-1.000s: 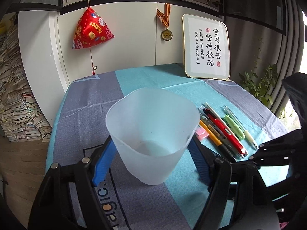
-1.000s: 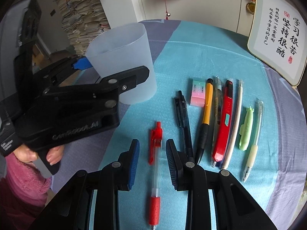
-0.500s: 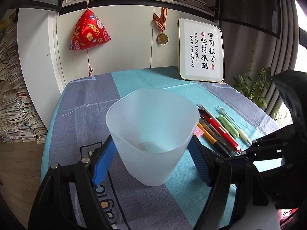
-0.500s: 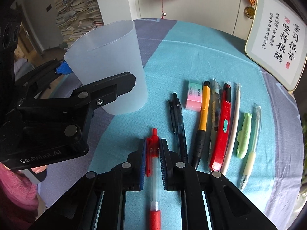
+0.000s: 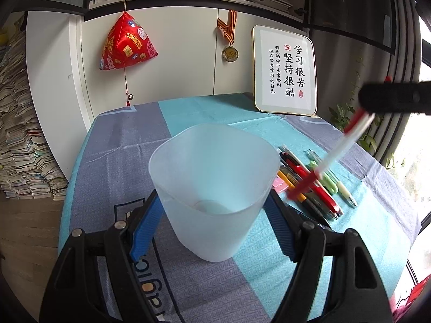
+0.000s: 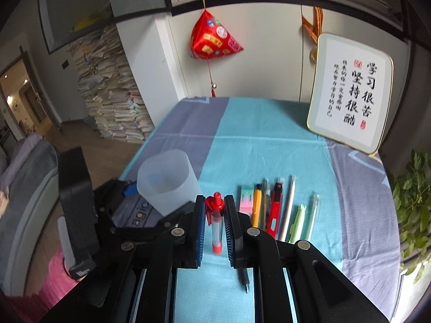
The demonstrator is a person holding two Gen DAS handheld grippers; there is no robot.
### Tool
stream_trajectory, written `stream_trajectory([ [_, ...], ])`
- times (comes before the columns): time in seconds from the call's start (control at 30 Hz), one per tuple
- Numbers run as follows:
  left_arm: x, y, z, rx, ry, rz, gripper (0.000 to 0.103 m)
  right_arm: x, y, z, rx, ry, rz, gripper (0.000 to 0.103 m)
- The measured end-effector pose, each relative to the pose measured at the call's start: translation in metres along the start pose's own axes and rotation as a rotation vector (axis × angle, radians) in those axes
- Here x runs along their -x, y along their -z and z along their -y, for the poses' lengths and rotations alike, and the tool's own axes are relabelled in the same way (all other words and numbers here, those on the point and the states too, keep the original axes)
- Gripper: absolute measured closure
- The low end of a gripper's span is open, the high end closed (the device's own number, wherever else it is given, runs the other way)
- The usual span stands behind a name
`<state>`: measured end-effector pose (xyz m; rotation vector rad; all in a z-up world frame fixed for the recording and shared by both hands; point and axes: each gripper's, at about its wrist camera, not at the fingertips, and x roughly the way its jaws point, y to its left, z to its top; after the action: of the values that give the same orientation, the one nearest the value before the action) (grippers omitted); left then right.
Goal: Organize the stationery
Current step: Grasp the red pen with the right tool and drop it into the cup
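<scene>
My left gripper (image 5: 212, 212) is shut on a frosted plastic cup (image 5: 214, 188) that stands upright on the table; the cup looks empty. The cup also shows in the right wrist view (image 6: 167, 181). My right gripper (image 6: 214, 204) is shut on a red and clear pen (image 6: 215, 223), lifted off the table. In the left wrist view that pen (image 5: 331, 158) hangs slanted in the air to the right of the cup. A row of pens (image 6: 274, 212) and a pink eraser (image 6: 245, 198) lies on the cloth to the right of the cup.
A framed calligraphy board (image 6: 350, 91) leans at the table's back right. A red ornament (image 5: 126, 44) and a medal (image 5: 230, 53) hang on the cabinet behind. A plant (image 6: 412, 202) stands beyond the right edge. Stacks of paper (image 6: 113, 102) stand on the floor at left.
My right gripper closed on the red pen and lifted it off the cloth, high above the row of pens. The left gripper kept hold of the cup.
</scene>
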<state>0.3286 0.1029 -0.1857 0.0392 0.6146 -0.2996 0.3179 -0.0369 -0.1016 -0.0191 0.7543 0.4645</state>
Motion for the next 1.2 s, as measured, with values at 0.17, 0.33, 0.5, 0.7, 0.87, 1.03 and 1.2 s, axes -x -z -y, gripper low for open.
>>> stream_trajectory([
  [0.17,0.000,0.000,0.001,-0.006,0.000,-0.001,0.029,0.017,-0.039,-0.014,0.033,-0.003,0.099,0.089],
  [0.33,0.000,0.000,0.001,-0.006,0.000,-0.001,0.029,0.020,-0.057,-0.020,0.044,-0.058,0.126,0.089],
  [0.5,0.000,0.000,0.002,-0.009,0.003,-0.003,0.029,0.013,-0.061,-0.020,0.030,-0.073,0.131,0.091],
  [0.7,-0.001,0.000,0.002,-0.013,0.003,-0.004,0.029,0.010,-0.062,-0.025,0.042,-0.122,0.107,0.091],
  [0.87,0.000,0.000,0.003,-0.020,0.003,-0.004,0.029,-0.013,-0.059,-0.033,0.064,-0.131,0.030,0.091],
  [1.03,0.000,0.000,0.004,-0.021,0.003,-0.004,0.029,-0.059,-0.053,-0.033,0.058,-0.123,-0.077,0.091],
  [1.2,0.000,0.000,0.003,-0.020,0.004,-0.005,0.029,-0.084,-0.050,-0.026,0.023,-0.128,-0.124,0.091],
])
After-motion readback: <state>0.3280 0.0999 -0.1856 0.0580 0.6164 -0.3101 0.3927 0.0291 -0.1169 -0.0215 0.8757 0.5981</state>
